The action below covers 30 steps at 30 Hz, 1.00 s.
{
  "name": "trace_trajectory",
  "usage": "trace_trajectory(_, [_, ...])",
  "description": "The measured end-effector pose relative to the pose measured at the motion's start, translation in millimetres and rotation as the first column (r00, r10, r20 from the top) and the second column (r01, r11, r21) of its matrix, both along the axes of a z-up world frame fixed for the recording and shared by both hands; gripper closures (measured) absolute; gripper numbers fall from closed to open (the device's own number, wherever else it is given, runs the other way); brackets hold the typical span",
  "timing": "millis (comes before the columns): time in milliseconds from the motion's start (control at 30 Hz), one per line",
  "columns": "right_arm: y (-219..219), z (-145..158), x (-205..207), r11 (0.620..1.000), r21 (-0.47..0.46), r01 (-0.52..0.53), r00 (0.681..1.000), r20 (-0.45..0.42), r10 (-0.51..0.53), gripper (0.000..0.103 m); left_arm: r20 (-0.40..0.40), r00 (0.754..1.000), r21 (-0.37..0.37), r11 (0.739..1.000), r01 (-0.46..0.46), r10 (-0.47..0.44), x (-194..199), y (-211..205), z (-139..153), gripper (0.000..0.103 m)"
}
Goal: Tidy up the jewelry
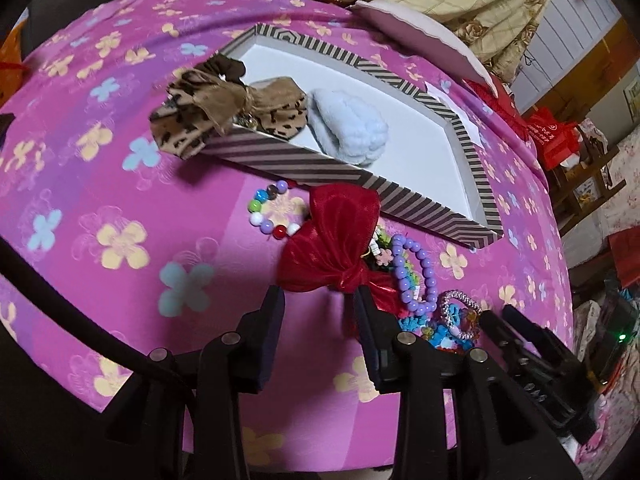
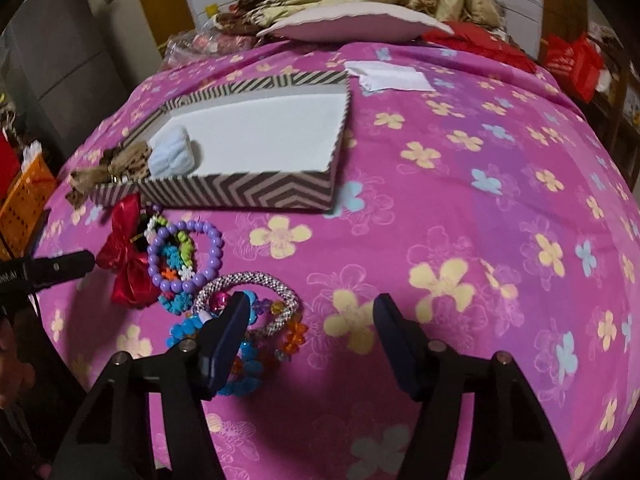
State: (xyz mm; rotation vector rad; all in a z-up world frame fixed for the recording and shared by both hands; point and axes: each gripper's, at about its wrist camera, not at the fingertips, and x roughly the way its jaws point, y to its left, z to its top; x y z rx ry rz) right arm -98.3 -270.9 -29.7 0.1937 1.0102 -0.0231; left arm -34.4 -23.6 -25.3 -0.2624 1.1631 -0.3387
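The left gripper [image 1: 318,300] has its fingers apart at the knot end of one red bow [image 1: 334,240], not clamped. The right gripper [image 2: 308,316] is spread wide beside the heap of bracelets: one purple bead bracelet [image 2: 185,255], one silver one [image 2: 246,300], others tangled uncountably. One striped box [image 2: 236,192] on the pink bedspread [image 2: 480,200] holds a pale blue scrunchie [image 2: 172,156]; one leopard bow [image 1: 224,112] drapes its corner.
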Motion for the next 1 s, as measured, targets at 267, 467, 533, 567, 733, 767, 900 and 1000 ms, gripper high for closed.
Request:
trace_trajectory(267, [3.5,-6.2,25.7,0.991,-0.121,-0.051,0.999,-0.019,0.049,0.047,-0.028,1.0,0.016,1.0,-0.006,0.006,2.8,-6.9,-6.4,0.046])
trace_trajectory(467, [-28.6,-12.0,29.1,0.985,-0.169,0.034,0.998,-0.049,-0.043,0.047,-0.032,0.999,0.02,1.0,-0.005,0.006,4.8,-7.8,-6.3,0.046])
trace_trajectory(533, [-41.3,-7.7,22.8,0.995,-0.079,0.053,0.998,-0.029,-0.056,0.047,-0.03,1.0,0.02,1.0,-0.005,0.005,4.7,-8.8,-6.1,0.046])
trace_trajectory(567, [-43.2,-5.0,20.6,0.998,-0.044,0.048,0.999,-0.015,-0.048,0.047,-0.03,1.0,0.019,1.0,-0.007,0.007,4.7,-9.1,-6.4,0.046])
trace_trajectory(733, [-21.7,1.1,19.0,0.999,-0.032,-0.042,0.999,-0.004,0.042,0.047,-0.04,0.999,0.01,1.0,-0.014,0.015,4.8,-12.0,-8.1,0.046])
trace_trajectory(767, [-17.8,0.3,19.3,0.998,-0.024,-0.055,0.998,-0.005,0.055,0.047,-0.04,0.999,0.012,1.0,-0.017,0.017,4.4,-11.6,-8.0,0.046])
trace_trajectory(900, [-9.9,-10.3,24.0,0.992,-0.117,-0.038,0.998,-0.046,0.033,0.047,-0.046,0.999,0.007,1.0,-0.028,0.029,4.4,-10.6,-7.8,0.046])
trace_trajectory(1000, [-25.7,-11.8,22.0,0.992,-0.121,0.022,0.999,-0.047,-0.028,0.047,-0.046,0.999,0.001,1.0,-0.024,0.024,4.4,-12.8,-7.3,0.045])
